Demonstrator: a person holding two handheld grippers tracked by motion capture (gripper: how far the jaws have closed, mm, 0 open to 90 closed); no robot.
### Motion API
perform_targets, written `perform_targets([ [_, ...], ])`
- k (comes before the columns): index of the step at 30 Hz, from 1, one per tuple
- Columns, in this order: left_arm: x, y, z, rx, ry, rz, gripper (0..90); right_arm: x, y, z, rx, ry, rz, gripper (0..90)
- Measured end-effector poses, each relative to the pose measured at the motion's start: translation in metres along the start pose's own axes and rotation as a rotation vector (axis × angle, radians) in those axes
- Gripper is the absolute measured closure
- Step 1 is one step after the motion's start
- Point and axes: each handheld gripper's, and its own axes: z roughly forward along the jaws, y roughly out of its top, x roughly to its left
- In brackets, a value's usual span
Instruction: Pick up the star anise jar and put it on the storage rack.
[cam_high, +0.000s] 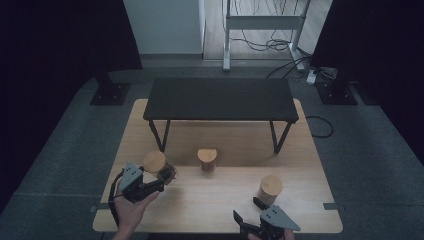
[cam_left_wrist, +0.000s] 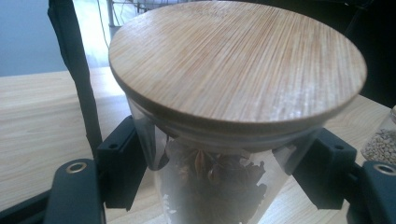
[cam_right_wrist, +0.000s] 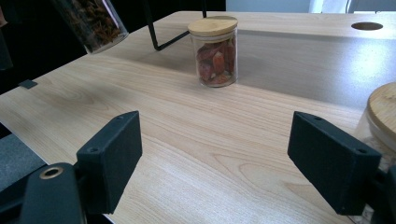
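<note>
A light wooden table (cam_high: 210, 200) stands on grey floor, with a small black bench (cam_high: 220, 98) set on its far half and three jars with wooden lids in front of it — one in the middle (cam_high: 207, 160), one toward the near right (cam_high: 270, 189), and one at the left (cam_high: 159, 166). The left gripper (cam_high: 161, 181), held in a hand (cam_high: 131, 210) at the near left edge, has the tilted left jar between its jaws. The right gripper (cam_high: 246, 211) sits at the near edge, jaws spread wide — just in front of the right jar and not touching it.
</note>
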Motion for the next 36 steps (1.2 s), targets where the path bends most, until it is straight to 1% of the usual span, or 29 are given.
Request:
perform_targets([
  [3, 0.002, 0.002, -0.001, -0.006, -0.014, -0.02, 26.7, 0.001, 0.0, 0.002, 0.008, 0.006, -0.005, 17.3],
  [7, 0.0, 0.006, -0.003, -0.025, -0.011, 0.002, 26.7, 0.004, 0.0, 0.005, 0.019, 0.008, -0.012, 17.3],
  [12, 0.001, 0.009, -0.007, -0.041, -0.005, 0.002, 26.7, 0.004, -0.001, 0.006, 0.028, 0.005, -0.013, 17.3],
  [18, 0.004, 0.01, -0.009, -0.043, -0.001, -0.008, 26.7, 0.007, 0.0, 0.006, 0.035, -0.004, -0.009, 17.3],
  [23, 0.005, 0.011, -0.009, -0.041, 0.001, -0.008, 26.7, 0.008, 0.001, 0.007, 0.039, 0.004, -0.014, 17.3],
  [26, 0.006, 0.01, -0.009, -0.052, -0.009, -0.014, 26.7, 0.008, 0.0, 0.007, 0.037, 0.013, -0.017, 17.4],
  [29, 0.007, 0.013, -0.009, -0.05, -0.011, -0.017, 26.7, 0.009, 0.0, 0.007, 0.037, 0.015, -0.019, 17.3],
  [32, 0.009, 0.018, -0.008, -0.044, -0.025, -0.02, 26.7, 0.009, 0.0, 0.007, 0.037, 0.016, -0.019, 17.3],
  [36, 0.01, 0.023, -0.007, -0.05, -0.023, -0.014, 26.7, 0.009, 0.0, 0.006, 0.033, 0.018, -0.021, 17.3],
])
